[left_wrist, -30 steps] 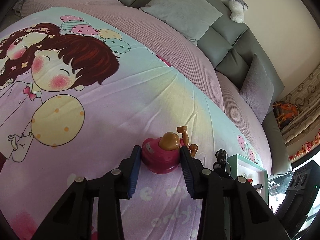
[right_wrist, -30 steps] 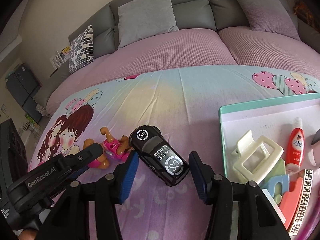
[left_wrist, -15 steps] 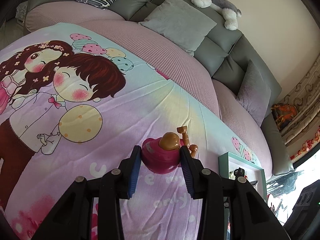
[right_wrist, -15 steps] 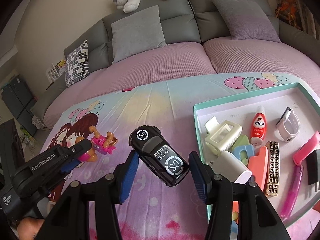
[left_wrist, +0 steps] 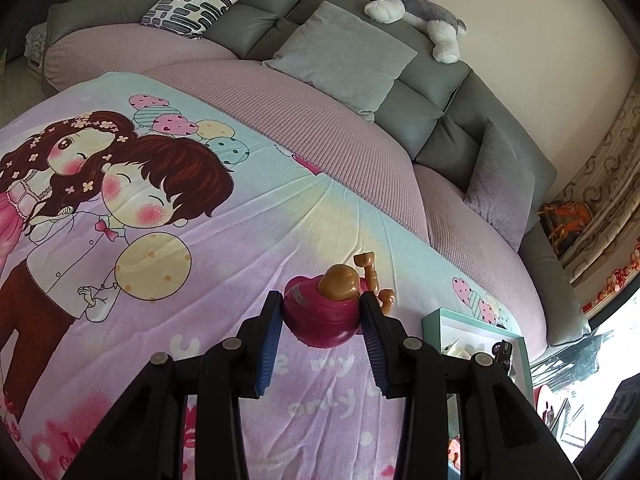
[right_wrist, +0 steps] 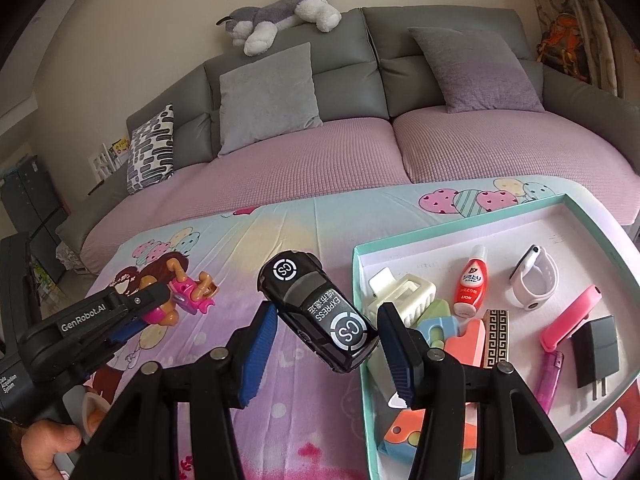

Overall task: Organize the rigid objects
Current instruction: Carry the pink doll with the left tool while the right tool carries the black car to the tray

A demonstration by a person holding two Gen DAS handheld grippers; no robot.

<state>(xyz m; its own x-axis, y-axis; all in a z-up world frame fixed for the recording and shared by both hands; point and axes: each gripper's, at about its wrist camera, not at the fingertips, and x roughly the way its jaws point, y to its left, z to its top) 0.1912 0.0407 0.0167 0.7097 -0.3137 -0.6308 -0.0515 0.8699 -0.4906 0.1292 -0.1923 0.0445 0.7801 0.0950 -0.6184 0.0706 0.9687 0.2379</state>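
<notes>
My left gripper [left_wrist: 320,320] is shut on a pink toy figure [left_wrist: 320,312] with tan limbs, held a little above the cartoon blanket [left_wrist: 200,260]. The right wrist view shows this gripper [right_wrist: 158,306] and its pink toy figure [right_wrist: 192,292] at the left. My right gripper [right_wrist: 326,332] is shut on a black toy car [right_wrist: 316,308] with white "CS" roundels, lying slantwise between the blue pads. The car hangs above the blanket beside the left rim of a teal-edged tray [right_wrist: 460,236]. The tray's corner [left_wrist: 436,316] also shows low on the right in the left wrist view.
The tray holds a cream hair claw [right_wrist: 404,296], a red bottle [right_wrist: 472,284], a white watch [right_wrist: 536,280], a pink clip [right_wrist: 568,316], a black plug [right_wrist: 596,348] and other small items. Grey cushions and a plush dog [right_wrist: 280,12] line the sofa back. A hand [right_wrist: 44,448] grips the left tool.
Both grippers have risen with their toys still held. The right one has swung right, bringing much more of the tray into view. The left view now shows more of the blanket and sofa.
</notes>
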